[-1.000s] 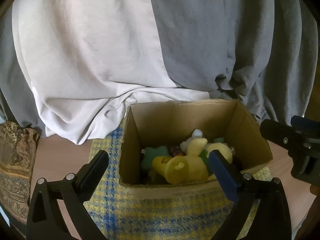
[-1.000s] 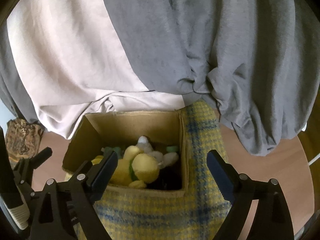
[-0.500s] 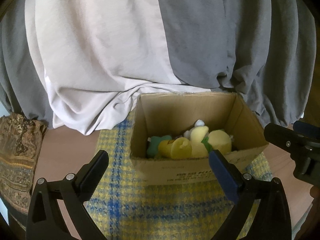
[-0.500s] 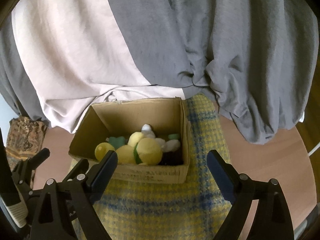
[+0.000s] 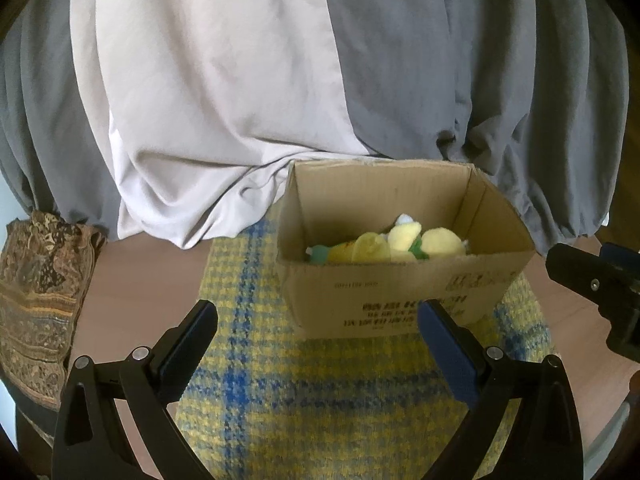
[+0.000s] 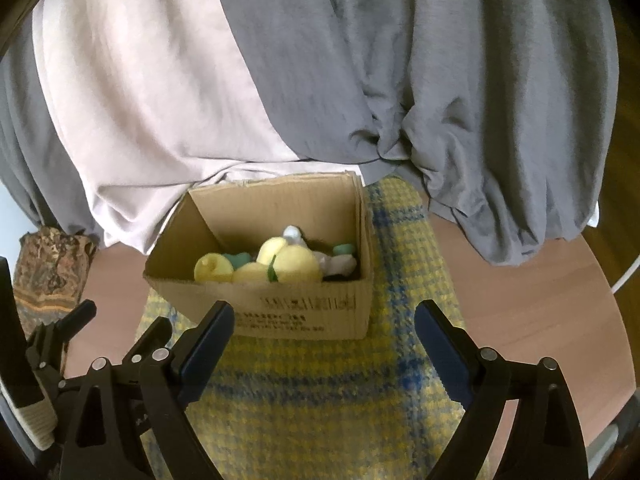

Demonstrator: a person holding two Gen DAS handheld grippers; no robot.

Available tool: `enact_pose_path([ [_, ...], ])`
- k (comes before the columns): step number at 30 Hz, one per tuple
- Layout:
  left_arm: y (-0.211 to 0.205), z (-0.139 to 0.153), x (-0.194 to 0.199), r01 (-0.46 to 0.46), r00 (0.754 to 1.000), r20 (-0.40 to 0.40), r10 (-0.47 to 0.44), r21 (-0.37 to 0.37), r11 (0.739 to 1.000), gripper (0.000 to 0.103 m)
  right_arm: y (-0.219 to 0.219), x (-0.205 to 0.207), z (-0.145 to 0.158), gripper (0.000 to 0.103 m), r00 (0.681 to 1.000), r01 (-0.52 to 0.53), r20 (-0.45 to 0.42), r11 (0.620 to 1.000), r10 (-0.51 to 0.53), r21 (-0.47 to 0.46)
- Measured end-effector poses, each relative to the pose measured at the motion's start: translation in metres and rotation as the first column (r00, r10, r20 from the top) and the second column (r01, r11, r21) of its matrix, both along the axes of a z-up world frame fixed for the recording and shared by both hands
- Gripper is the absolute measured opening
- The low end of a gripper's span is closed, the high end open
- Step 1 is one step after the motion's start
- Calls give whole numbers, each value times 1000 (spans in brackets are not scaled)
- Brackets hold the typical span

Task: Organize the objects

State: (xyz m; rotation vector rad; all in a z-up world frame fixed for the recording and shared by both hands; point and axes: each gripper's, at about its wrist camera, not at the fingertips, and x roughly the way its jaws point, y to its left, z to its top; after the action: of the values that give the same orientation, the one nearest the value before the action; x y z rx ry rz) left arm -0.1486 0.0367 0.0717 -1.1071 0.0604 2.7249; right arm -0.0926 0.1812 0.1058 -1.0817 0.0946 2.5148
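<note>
Both tongs, left (image 5: 316, 332) and right (image 6: 322, 330), hang wide open and empty near the cardboard box (image 5: 400, 300) on the worktop's plaid cloth (image 5: 320, 400). Soft toys (image 6: 276, 266) are heaped inside, so a sloppy grab could shove the box.

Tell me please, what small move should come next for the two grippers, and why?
Probably draw both a little further from the cardboard box. The left gripper and right gripper stand open and empty, the soft toys lie inside the box, and nothing loose shows on the checked cloth, so the sorting looks done.
</note>
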Motion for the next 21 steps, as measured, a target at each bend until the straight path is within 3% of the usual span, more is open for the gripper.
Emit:
enact_pose_path([
  [21,-16,-34,49,-46,999,21,46,-9,999,102,-17,50,-29,92,1000,18,13,1000,-18,7],
])
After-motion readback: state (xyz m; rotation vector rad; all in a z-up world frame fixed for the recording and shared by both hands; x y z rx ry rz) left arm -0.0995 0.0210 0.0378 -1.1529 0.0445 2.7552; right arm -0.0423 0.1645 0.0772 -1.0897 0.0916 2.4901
